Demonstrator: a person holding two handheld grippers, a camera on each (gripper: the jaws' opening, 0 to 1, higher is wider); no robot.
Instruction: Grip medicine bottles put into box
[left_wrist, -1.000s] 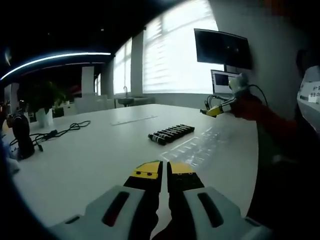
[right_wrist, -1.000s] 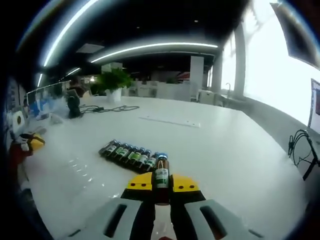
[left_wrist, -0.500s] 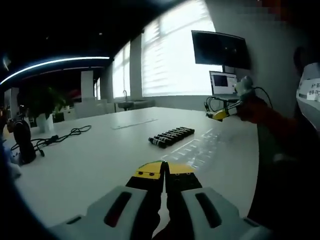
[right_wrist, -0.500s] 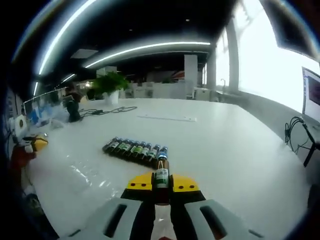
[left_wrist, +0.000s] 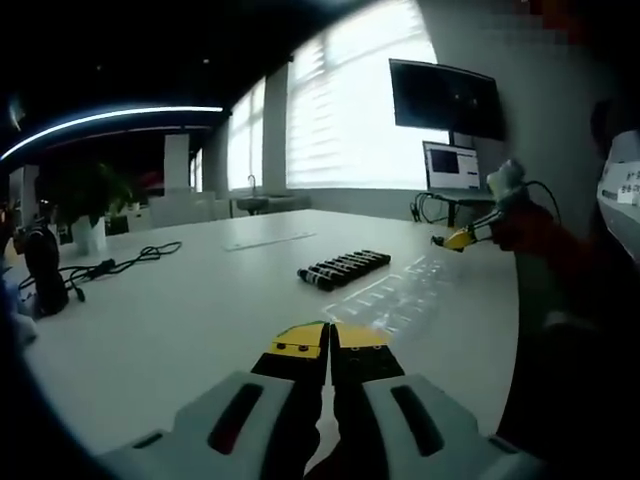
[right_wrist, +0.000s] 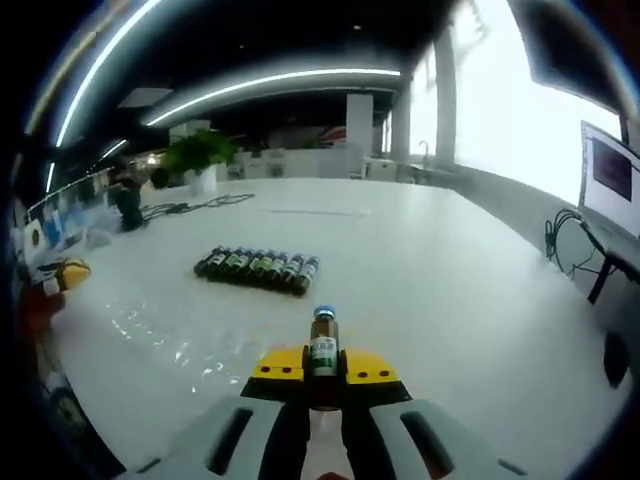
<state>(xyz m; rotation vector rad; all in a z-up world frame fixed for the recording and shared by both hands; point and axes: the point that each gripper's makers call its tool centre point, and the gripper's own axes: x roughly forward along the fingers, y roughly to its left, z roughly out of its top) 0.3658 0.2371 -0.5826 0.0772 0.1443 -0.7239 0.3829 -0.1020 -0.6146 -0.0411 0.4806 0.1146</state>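
My right gripper (right_wrist: 322, 366) is shut on a small brown medicine bottle (right_wrist: 322, 343) with a blue cap and a green label, held upright above the white table (right_wrist: 440, 290). A row of several dark medicine bottles (right_wrist: 257, 269) lies on the table ahead and to the left of it. In the left gripper view the same row of bottles (left_wrist: 343, 269) lies beyond my left gripper (left_wrist: 328, 343), whose yellow-tipped jaws are shut with nothing between them. The right gripper (left_wrist: 462, 238) shows at the far right of that view, held by a hand in a red sleeve.
A clear plastic sheet (left_wrist: 395, 295) lies on the table near the bottle row. Black cables (left_wrist: 120, 262) and a dark object (left_wrist: 45, 270) sit at the left. A monitor (left_wrist: 445, 97) and a laptop screen (left_wrist: 452, 166) stand at the back right. A potted plant (right_wrist: 195, 157) is far off.
The right gripper with its bottle has drawn back and to the right, away from the bottle row. The left gripper has stayed almost still and shut.
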